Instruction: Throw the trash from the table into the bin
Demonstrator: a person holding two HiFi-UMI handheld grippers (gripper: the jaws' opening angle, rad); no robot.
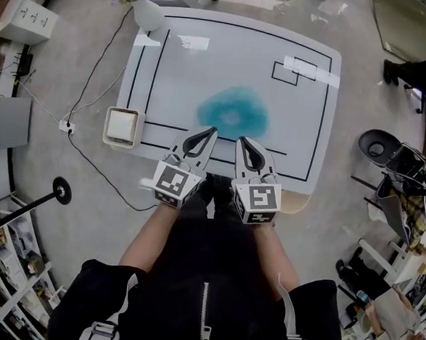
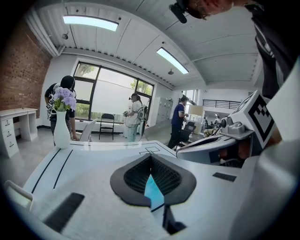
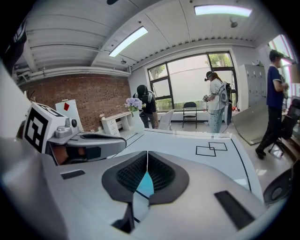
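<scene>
A crumpled turquoise piece of trash [image 1: 232, 113] lies in the middle of the white table [image 1: 176, 69]. Both grippers hover side by side over the table's near edge, just short of the trash. The left gripper [image 1: 204, 135] has its jaws closed together with nothing in them, and so does the right gripper [image 1: 243, 144]. In the left gripper view the jaw tips [image 2: 151, 157] meet, and the turquoise trash [image 2: 153, 190] shows through the gap below them. The right gripper view shows the same: tips [image 3: 147, 153] touching, trash [image 3: 145, 184] beyond. A white square bin [image 1: 123, 127] stands on the floor by the table's left side.
A white vase with purple flowers [image 1: 145, 10] stands at the table's far left corner. Black lines and small rectangles [image 1: 294, 68] are drawn on the tabletop. Cables and a socket [image 1: 66, 126] lie on the floor at left. Several people [image 2: 133, 116] stand near the windows.
</scene>
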